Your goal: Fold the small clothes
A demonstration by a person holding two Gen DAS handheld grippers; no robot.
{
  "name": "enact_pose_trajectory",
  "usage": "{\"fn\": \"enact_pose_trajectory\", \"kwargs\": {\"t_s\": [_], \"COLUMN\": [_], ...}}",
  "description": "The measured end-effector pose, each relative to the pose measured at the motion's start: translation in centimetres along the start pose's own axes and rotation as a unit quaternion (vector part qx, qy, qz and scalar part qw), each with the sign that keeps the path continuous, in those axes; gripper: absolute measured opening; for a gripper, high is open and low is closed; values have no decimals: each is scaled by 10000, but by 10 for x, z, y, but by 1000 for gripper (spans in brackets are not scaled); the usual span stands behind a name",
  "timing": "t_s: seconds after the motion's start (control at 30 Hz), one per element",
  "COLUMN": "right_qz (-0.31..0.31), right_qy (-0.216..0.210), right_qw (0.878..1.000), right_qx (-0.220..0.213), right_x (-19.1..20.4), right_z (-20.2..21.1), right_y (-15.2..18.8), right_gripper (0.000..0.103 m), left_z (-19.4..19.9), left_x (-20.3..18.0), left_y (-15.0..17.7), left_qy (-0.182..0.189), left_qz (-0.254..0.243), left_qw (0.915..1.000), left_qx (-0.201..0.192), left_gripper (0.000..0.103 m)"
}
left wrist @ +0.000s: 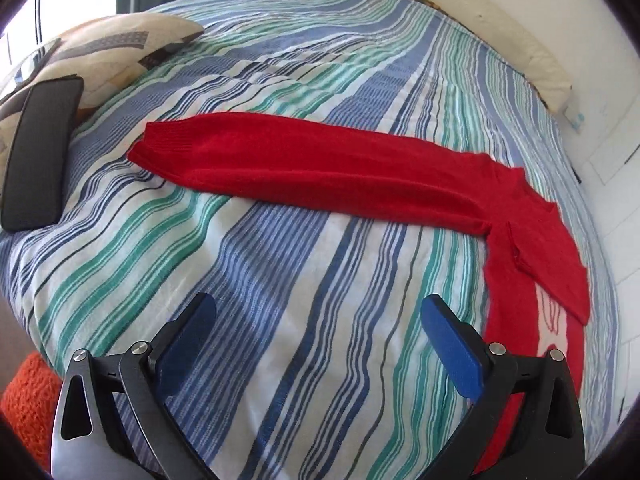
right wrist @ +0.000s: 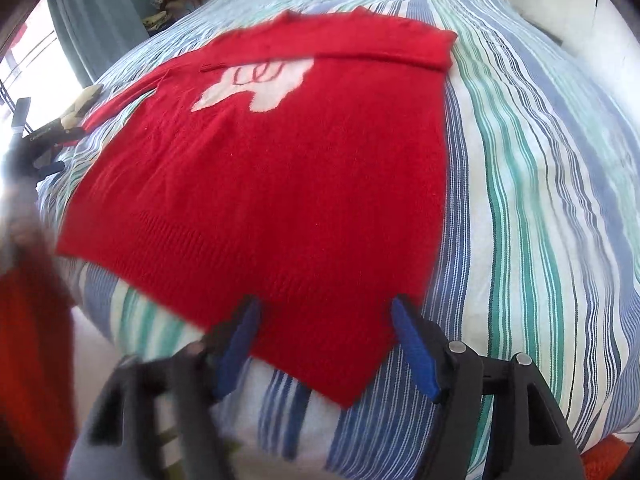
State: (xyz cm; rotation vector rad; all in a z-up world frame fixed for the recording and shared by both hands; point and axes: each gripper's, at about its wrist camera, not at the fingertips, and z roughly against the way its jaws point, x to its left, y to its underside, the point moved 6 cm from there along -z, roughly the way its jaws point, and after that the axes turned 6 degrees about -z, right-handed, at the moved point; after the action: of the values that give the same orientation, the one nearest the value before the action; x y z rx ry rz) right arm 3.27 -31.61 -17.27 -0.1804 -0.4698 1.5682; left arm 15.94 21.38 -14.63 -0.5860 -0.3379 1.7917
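A red knit sweater (right wrist: 280, 168) with a white motif (right wrist: 260, 84) lies flat on the striped bedspread (right wrist: 540, 200). Its right sleeve is folded across the top (right wrist: 380, 44). In the left wrist view the left sleeve (left wrist: 320, 164) stretches out across the bed toward the left, and the sweater body (left wrist: 532, 264) is at the right edge. My left gripper (left wrist: 320, 320) is open and empty above the bedspread, short of the sleeve. My right gripper (right wrist: 324, 312) is open, its blue fingers over the sweater's bottom hem near the lower right corner.
A patterned pillow (left wrist: 100, 52) and a black oblong object (left wrist: 40, 152) lie at the left of the bed. A wall (left wrist: 560, 20) runs along the far right side. An orange textured thing (left wrist: 28, 404) sits below the bed edge. Curtains (right wrist: 96, 20) hang beyond.
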Motion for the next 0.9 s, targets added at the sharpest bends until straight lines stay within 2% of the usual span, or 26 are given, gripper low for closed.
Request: {"fn": "enact_pose_trajectory", "kwargs": {"t_s": [0.07, 0.17, 0.3, 0.5, 0.67, 0.7, 0.73, 0.77, 0.8, 0.83, 0.87, 0.9], "right_qz": [-23, -33, -42, -41, -55, -60, -63, -63, -65, -71, -76, -76], "right_qy": [-10, -8, 1, 12, 33, 35, 35, 33, 32, 28, 26, 29], "right_qw": [10000, 10000, 10000, 10000, 10000, 10000, 10000, 10000, 10000, 10000, 10000, 10000], "right_qx": [2, 0, -8, -23, -30, -33, -35, -35, -34, -32, -31, -31], "right_x": [1, 3, 3, 3, 3, 3, 3, 3, 3, 3, 3, 3], "right_z": [-1, -4, -4, -5, -6, -6, -6, -6, -6, -7, -7, -7], "right_y": [-1, -2, -2, -2, -2, -2, -2, -3, -2, -3, -3, -3], "right_gripper": [70, 71, 71, 71, 72, 72, 72, 73, 73, 73, 74, 74], "left_z": [-8, -27, -41, -55, -61, -60, -60, -60, -60, -61, -59, -56], "left_x": [20, 57, 93, 123, 134, 135, 136, 138, 140, 144, 145, 145], "left_y": [-11, -24, -44, -68, -74, -75, -76, -77, -78, -78, -79, -82], "left_qy": [109, 38, 196, 112, 123, 72, -16, -40, -14, 9, 101, 138], "left_qz": [249, 679, 1265, 1647, 1793, 1775, 1750, 1741, 1779, 1862, 1953, 2009], "left_qw": [9995, 9972, 9911, 9858, 9836, 9841, 9846, 9847, 9840, 9825, 9807, 9795], "left_qx": [127, 315, 371, 308, 121, 80, 41, 19, 28, 60, 61, 34], "left_gripper": [102, 101, 101, 101, 99, 92, 73, 60, 33, 11, 4, 4]}}
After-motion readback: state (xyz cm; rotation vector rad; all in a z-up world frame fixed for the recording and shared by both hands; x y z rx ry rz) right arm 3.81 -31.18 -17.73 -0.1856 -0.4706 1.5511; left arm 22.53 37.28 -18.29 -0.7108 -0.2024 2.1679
